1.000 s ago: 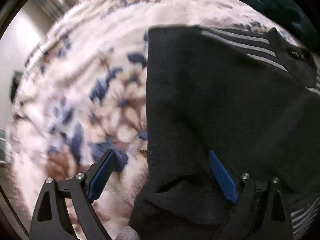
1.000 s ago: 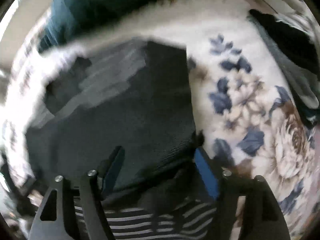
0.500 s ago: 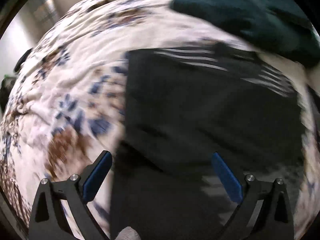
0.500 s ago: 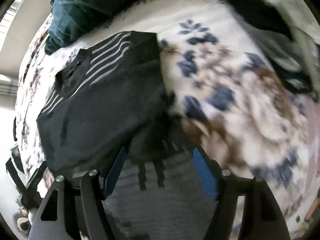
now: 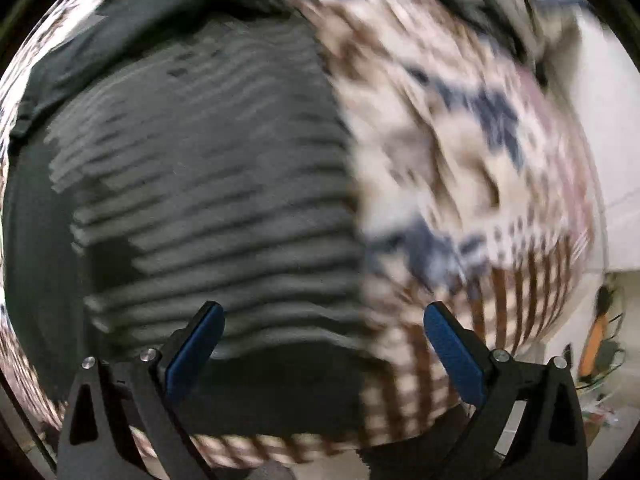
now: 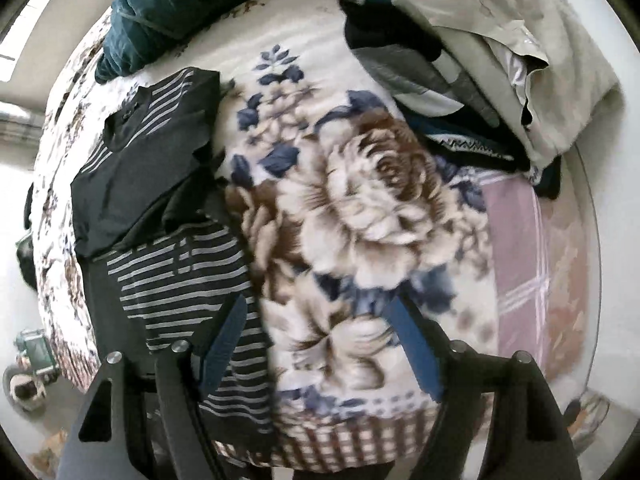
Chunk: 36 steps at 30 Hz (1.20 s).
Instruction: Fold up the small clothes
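A dark shirt with grey stripes [image 6: 160,208] lies on a floral blanket [image 6: 360,208], its upper part folded down over the striped body. In the blurred left wrist view the striped shirt [image 5: 208,184] fills the left half. My left gripper [image 5: 320,344] is open and empty above the shirt's lower hem, near the bed's front edge. My right gripper [image 6: 320,344] is open and empty, raised above the blanket to the right of the shirt.
A dark teal garment [image 6: 168,4] lies at the back. A pile of clothes with a beige garment [image 6: 500,52] on top sits at the back right. A pink checked sheet [image 6: 536,264] shows at the right. The floor [image 6: 24,216] lies left.
Both grippers have pulled back and up from the shirt. The left view has swung right to the striped lower part. The right view now takes in the whole bed.
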### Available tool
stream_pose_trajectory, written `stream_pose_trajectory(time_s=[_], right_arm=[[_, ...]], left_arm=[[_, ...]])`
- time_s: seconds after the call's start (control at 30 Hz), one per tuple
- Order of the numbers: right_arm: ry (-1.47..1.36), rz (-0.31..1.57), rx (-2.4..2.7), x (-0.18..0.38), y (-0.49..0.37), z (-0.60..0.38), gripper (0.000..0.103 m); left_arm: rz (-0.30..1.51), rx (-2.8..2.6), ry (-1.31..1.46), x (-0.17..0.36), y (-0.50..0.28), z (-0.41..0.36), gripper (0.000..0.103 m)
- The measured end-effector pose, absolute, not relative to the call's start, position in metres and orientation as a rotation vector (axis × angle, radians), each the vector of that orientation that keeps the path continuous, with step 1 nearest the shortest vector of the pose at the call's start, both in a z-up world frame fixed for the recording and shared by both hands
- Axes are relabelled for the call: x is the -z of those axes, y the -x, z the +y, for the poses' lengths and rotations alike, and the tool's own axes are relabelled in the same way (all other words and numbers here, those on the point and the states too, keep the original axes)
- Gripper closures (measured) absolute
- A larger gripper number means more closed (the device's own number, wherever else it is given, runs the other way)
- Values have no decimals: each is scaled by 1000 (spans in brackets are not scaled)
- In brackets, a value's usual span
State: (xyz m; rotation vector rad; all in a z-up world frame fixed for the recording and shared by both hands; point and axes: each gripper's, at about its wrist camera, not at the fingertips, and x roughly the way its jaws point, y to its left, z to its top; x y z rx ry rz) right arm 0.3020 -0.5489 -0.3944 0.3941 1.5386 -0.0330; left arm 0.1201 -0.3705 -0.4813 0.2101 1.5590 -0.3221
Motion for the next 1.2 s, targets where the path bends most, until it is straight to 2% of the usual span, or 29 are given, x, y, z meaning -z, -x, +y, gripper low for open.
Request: stream_pose_trajectory(time_s=[0.1,0.13,0.17,0.2,0.23,0.27,0.33,0.5,0.7,0.73,0.8,0.83,0.87,1.2], right_arm=[[-401,1558,-38,413,-314,-554,26],[-395,1564,-73,422,-322,-551,26],[-396,1566,-95,430,-329,-550,26],[-407,1572,-119,438,-337,-545,26],[-417,1574,-138,444,-344,-543,26],[-440,1572,-171,454,-360,-538,26],[-476,1566,-219,472,-390,-526,26],[-558,1531,-306,512,-474,-491,27],[-720,1531,-357,554,-560,-451,28],[-729,1516,-368,553,-564,-448,33],[-710,1510,-398,548,-573,-434,74],[-680,1500,-395,542,-575,-427,78],[-664,1494,-404,537,-575,-423,88],[-523,1470,-403,481,-579,-395,91]], left_arm=[[1608,244,-272,513,-100,-394,6],[1613,222,-274,522,-96,-395,19],[1594,201,-278,525,-95,-393,37],[1564,191,-259,522,-95,-388,49],[1542,184,-237,519,-95,-384,74],[1518,167,-214,515,-97,-377,90],[1498,151,-155,509,-101,-363,98],[1471,112,-79,503,-107,-348,99],[1439,78,-3,471,-110,-316,100],[1429,68,16,463,-109,-310,100],[1404,47,49,448,-107,-301,100],[1388,33,69,440,-107,-293,100],[1380,23,83,435,-107,-288,100],[1273,-114,172,399,-91,-232,100]])
